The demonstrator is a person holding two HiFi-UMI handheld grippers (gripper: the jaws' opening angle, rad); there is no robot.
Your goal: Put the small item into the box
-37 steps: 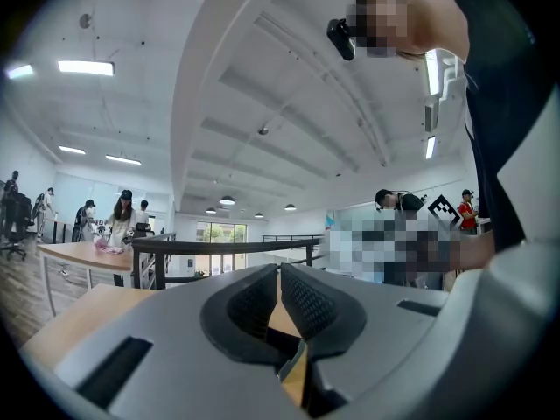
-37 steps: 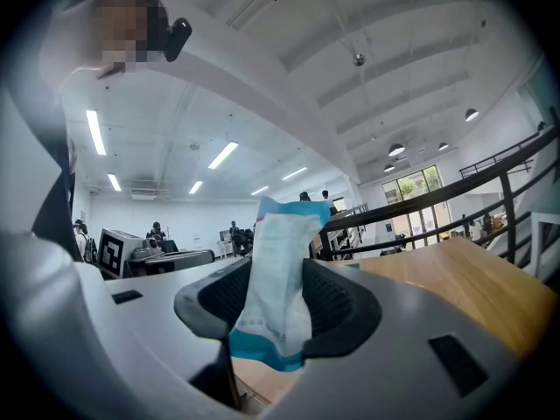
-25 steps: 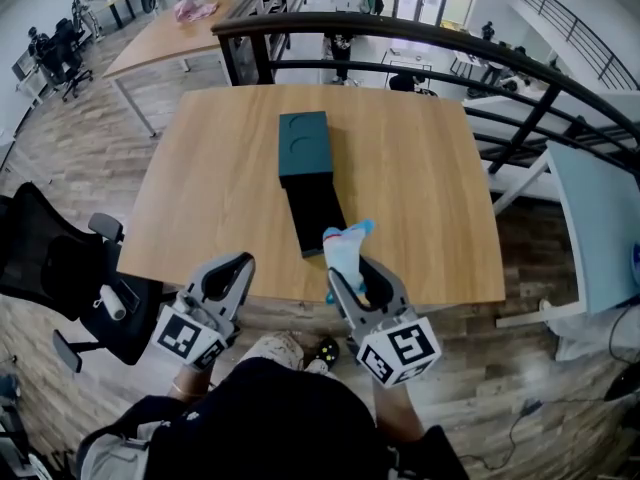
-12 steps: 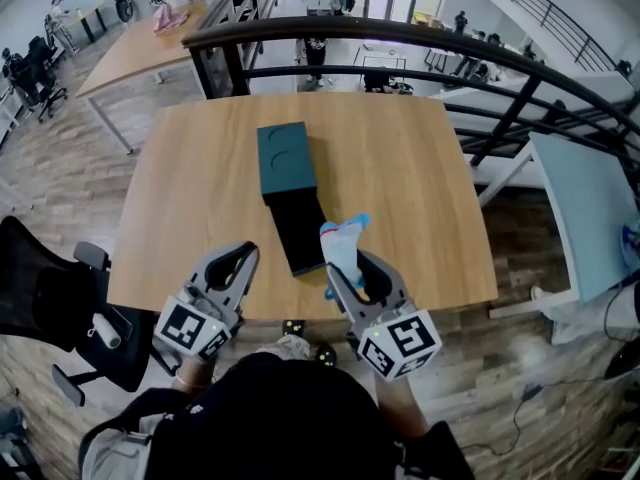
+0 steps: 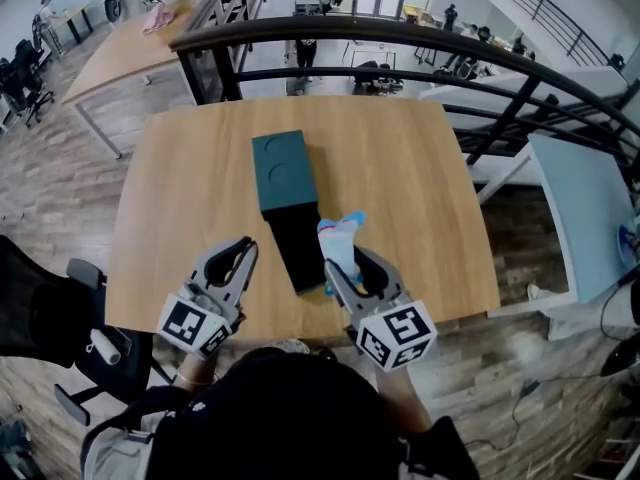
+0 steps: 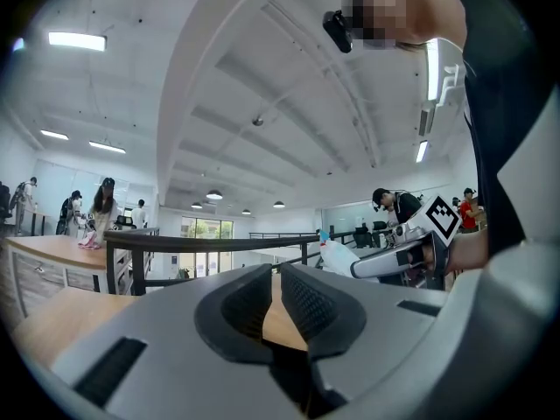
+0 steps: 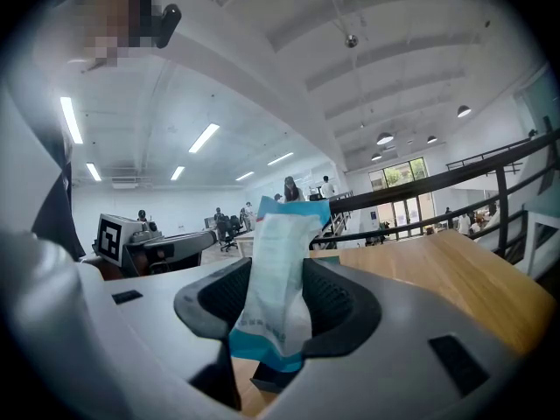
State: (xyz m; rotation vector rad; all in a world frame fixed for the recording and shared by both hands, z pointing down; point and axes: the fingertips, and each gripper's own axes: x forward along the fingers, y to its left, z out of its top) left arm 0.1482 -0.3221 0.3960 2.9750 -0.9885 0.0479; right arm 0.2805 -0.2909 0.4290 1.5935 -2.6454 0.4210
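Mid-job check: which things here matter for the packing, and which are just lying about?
In the job: packet clamped in the right gripper; box, its teal and black parts end to end.
Just about: left gripper, empty; table; office chair; railing.

Box (image 5: 283, 173) centre of table (image 5: 400, 178); packet (image 5: 340, 240) just R.

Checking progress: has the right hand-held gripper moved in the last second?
Yes. The right hand-held gripper, gripping the packet, has advanced over the table toward the near end of the box.
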